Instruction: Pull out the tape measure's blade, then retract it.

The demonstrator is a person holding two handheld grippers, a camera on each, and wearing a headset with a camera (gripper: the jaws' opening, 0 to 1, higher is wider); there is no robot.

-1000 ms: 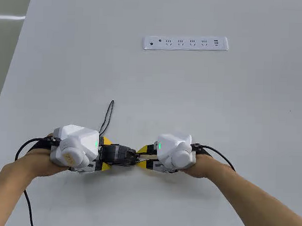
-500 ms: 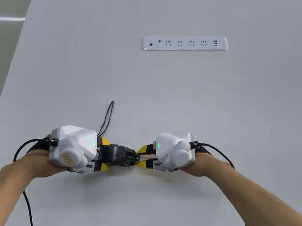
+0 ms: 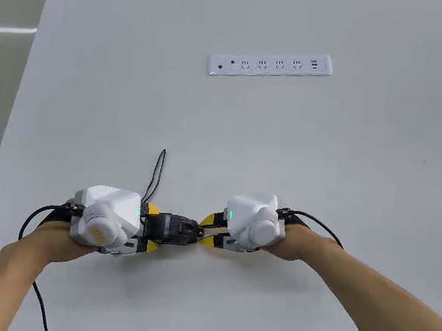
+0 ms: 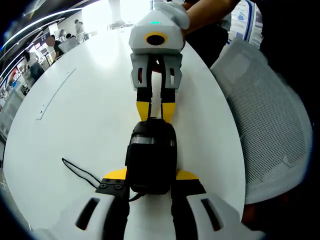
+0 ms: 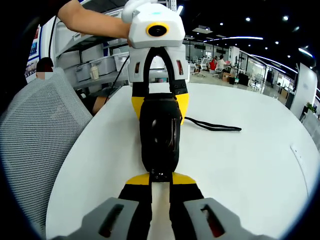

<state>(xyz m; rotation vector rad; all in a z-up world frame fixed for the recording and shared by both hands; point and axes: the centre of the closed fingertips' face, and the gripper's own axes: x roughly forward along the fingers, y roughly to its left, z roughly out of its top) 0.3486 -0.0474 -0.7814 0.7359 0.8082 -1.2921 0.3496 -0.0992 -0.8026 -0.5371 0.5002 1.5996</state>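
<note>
Left fingers (image 4: 116, 174): those of the left gripper (image 4: 151, 175) are clamped across the black case of the tape measure (image 4: 150, 150), with one yellow tip on each flank and the case filling the gap.
Right fingers (image 5: 137, 180): those of the right gripper (image 5: 160, 179) are drawn narrow, their yellow tips meeting at the end hook (image 5: 160, 175) on the case's front. They look pinched onto it, though the hook is small and dark.
Blade: no length of it shows. The right fingertips sit touching the mouth of the case.
Where the tape measure is: low on the table (image 3: 294, 146), near the person's edge, between the two grippers, which face each other tip to tip. Whether it rests on the surface or hangs just above it, I cannot tell.
Strap (image 5: 215, 127): a thin black loop lying slack on the table beside the case, on the side away from the person.
Step in hand: by my reading both holds are set and the pull-out has not begun.
Next move calls for: the right gripper to draw straight away from the case along the blade's line with the pinch firm, while the left gripper holds the case steady. The return then wants a guided, unhurried feed back in.
Further out: a white power strip (image 3: 270, 64) lies well apart at the far side.
</note>
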